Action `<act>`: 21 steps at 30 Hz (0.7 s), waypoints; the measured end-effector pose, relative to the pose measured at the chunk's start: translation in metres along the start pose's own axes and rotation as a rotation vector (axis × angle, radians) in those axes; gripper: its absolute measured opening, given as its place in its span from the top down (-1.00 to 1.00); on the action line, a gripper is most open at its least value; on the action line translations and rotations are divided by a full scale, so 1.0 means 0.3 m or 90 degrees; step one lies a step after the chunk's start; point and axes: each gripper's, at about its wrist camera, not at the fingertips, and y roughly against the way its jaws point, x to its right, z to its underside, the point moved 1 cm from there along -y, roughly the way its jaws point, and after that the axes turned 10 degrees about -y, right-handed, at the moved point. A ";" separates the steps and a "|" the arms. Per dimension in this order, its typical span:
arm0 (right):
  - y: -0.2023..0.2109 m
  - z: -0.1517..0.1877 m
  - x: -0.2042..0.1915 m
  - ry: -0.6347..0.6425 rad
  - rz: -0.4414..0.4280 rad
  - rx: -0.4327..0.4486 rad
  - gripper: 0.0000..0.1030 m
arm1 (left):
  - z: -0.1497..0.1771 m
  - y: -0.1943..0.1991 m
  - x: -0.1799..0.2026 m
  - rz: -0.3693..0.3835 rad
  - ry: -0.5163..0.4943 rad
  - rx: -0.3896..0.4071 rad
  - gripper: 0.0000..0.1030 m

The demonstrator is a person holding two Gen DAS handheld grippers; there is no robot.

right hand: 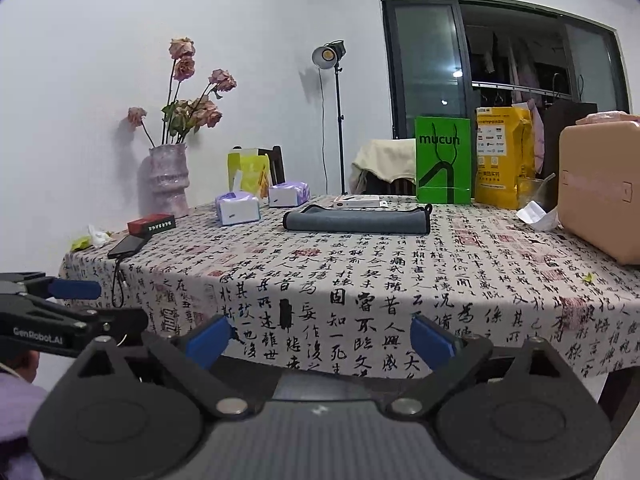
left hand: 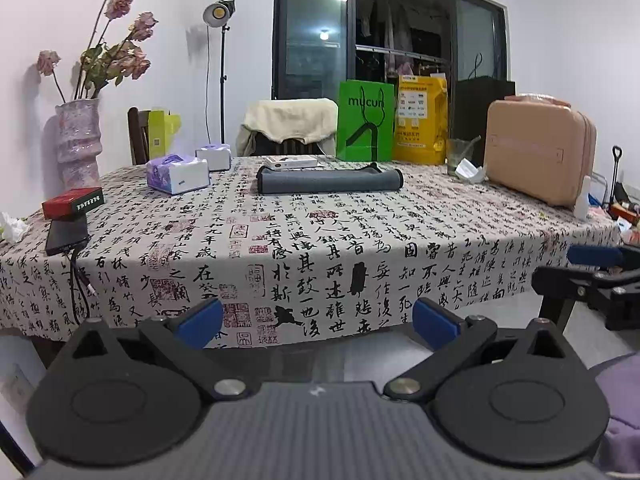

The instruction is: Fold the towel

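Note:
A grey towel (left hand: pixel 329 180) lies folded in a long flat strip at the far middle of the table; it also shows in the right wrist view (right hand: pixel 357 219). My left gripper (left hand: pixel 318 322) is open and empty, held low in front of the table's near edge, far from the towel. My right gripper (right hand: pixel 320 340) is open and empty too, also off the near edge. Each gripper shows at the side of the other's view: the right one (left hand: pixel 592 268), the left one (right hand: pixel 60 300).
The table (left hand: pixel 320 240) has a calligraphy-print cloth. On it stand two tissue packs (left hand: pixel 178 174), a red box (left hand: pixel 73 201), a black phone with cable (left hand: pixel 66 234), a vase (left hand: pixel 78 142), a green bag (left hand: pixel 365 121), a yellow bag (left hand: pixel 421 120), a glass (left hand: pixel 460 156) and a pink case (left hand: pixel 540 152).

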 end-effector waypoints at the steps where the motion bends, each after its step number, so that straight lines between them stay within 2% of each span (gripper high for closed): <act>1: 0.009 0.005 0.003 -0.005 0.000 -0.001 -0.89 | 0.004 0.003 -0.003 0.000 0.002 0.000 -1.00; 5: 0.033 0.023 0.000 -0.005 0.001 -0.008 -0.89 | 0.022 0.012 0.001 0.005 0.016 -0.014 -1.00; 11: 0.059 0.040 -0.023 0.010 -0.005 -0.007 -0.89 | 0.054 0.031 0.028 0.006 -0.001 -0.029 -1.00; 21: 0.089 0.059 -0.024 0.004 0.002 -0.004 -0.89 | 0.061 0.060 0.041 -0.015 -0.002 -0.013 -1.00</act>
